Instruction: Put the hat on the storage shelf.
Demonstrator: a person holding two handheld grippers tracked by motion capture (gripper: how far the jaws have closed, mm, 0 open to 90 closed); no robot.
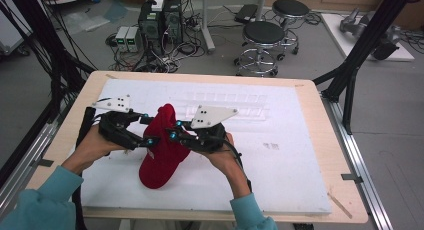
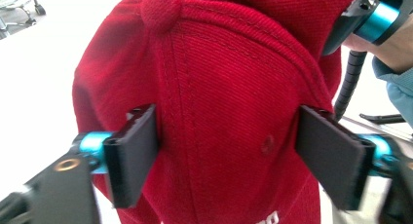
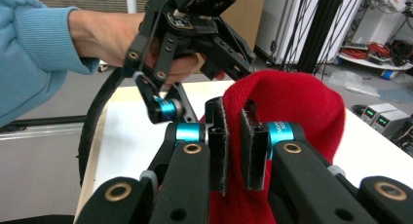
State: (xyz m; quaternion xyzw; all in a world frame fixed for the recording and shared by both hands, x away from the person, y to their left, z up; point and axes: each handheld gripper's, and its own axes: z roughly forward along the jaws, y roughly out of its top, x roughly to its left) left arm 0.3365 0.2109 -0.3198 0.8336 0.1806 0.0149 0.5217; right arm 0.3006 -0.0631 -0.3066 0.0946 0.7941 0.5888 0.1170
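We've got a soft, light red cap (image 1: 161, 147) near the desk's (image 1: 310, 140) left edge; it'll flop, so grab seams. Right gripper (image 3: 234, 146) has its fingers clenched on the fabric, and left gripper's (image 2: 229, 153) fingers straddle the crown, released.

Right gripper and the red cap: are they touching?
Touching. The right gripper view shows the right gripper with both pads pinched on a fold of the red cap.

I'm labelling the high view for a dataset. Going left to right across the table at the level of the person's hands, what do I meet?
Left hand → left hand-held gripper → red cap → right hand-held gripper → right hand → bare white mat.
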